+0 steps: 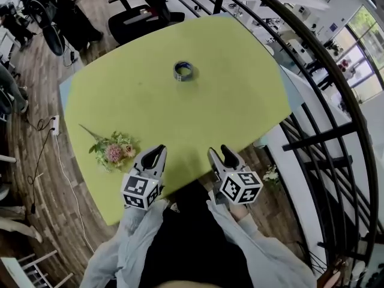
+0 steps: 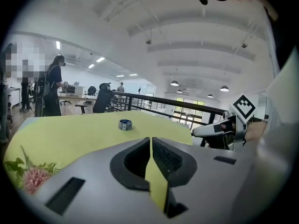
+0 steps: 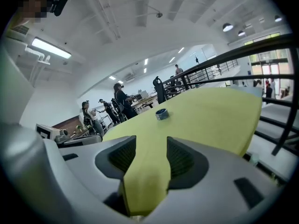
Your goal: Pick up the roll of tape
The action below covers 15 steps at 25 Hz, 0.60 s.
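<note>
A small blue-grey roll of tape (image 1: pixel 183 71) lies flat near the far middle of the yellow-green table (image 1: pixel 180 122). It also shows far ahead in the left gripper view as the tape (image 2: pixel 125 124) and in the right gripper view as the tape (image 3: pixel 161 114). Both grippers hover at the table's near edge, well short of the roll. My left gripper (image 1: pixel 159 152) has its jaws together with nothing between them; the left gripper view shows only a sliver at the tips (image 2: pixel 151 141). My right gripper (image 1: pixel 221 153) stands open and empty, with table showing in the wide gap (image 3: pixel 152 143).
A small bunch of pink flowers (image 1: pixel 114 150) lies on the table's near left, close to the left gripper. A black office chair (image 1: pixel 141 11) stands beyond the far edge. A black curved railing (image 1: pixel 318 83) runs along the right. A cable and power strip (image 1: pixel 54 125) lie on the floor at left.
</note>
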Available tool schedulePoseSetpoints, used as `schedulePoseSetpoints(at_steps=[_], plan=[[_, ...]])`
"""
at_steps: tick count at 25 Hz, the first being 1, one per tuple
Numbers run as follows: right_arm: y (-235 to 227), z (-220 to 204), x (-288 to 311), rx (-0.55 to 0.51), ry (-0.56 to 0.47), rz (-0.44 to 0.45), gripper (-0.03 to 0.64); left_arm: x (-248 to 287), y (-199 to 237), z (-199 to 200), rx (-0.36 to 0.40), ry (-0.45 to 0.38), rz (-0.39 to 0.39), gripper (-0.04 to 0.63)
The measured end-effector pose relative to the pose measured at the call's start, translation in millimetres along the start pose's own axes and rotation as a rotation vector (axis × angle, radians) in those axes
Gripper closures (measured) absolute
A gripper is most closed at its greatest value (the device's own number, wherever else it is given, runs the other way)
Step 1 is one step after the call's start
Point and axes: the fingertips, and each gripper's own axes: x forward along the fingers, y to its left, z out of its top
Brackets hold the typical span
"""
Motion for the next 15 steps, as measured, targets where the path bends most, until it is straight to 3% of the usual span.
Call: schedulePoseSetpoints(at_steps=[15], plan=[[-32,89,91,-0.053,0.073,0.093,0.397,86,32,44,-0.050,0.007,0.082,0.568]])
